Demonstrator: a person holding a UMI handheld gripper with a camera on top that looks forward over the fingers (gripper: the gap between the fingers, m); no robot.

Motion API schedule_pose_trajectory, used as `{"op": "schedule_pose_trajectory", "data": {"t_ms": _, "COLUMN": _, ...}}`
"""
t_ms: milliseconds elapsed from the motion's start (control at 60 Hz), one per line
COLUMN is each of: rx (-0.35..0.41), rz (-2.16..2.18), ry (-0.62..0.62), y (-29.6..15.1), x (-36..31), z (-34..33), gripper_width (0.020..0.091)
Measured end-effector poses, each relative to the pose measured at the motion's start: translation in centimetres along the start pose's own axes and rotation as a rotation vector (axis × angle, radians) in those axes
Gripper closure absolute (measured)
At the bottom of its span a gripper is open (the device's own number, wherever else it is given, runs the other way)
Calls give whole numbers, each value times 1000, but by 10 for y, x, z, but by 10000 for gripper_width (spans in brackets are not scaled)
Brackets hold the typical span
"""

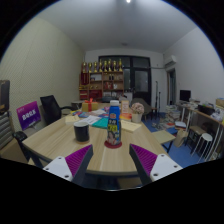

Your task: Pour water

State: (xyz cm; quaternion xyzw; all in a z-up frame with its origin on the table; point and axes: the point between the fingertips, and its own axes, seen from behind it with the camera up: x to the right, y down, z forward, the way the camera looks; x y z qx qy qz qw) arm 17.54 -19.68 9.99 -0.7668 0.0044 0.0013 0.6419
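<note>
Gripper (112, 160) fingers spread apart, grasping nothing. Bottle (114, 125) stands upright on the wooden table (60, 140), just ahead of the fingers, centred on the gap. Black cup (82, 131) left of it.

A bottle (114, 124) stands upright on the wooden table (60, 140) at twelve o'clock, just ahead of the gripper (112, 160). The fingers are spread apart. A dark cup (82, 131) sits at ten o'clock beside the bottle.
</note>
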Motion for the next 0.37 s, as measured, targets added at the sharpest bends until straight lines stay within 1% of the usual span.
{"op": "schedule_pose_trajectory", "data": {"t_ms": 33, "rx": -8, "rz": 9, "ry": -10, "y": 4, "x": -1, "z": -17, "gripper_width": 266}}
{"op": "schedule_pose_trajectory", "data": {"t_ms": 50, "rx": -12, "rz": 13, "ry": -12, "y": 6, "x": -9, "z": -13, "gripper_width": 266}}
{"op": "schedule_pose_trajectory", "data": {"t_ms": 83, "rx": -16, "rz": 18, "ry": -27, "y": 10, "x": -8, "z": -35, "gripper_width": 266}}
{"op": "schedule_pose_trajectory", "data": {"t_ms": 167, "rx": -12, "rz": 20, "ry": -37, "y": 12, "x": -7, "z": -68, "gripper_width": 270}}
{"op": "schedule_pose_trajectory", "data": {"t_ms": 367, "rx": 37, "rz": 5, "ry": 7, "y": 4, "x": 3, "z": -112, "gripper_width": 268}}
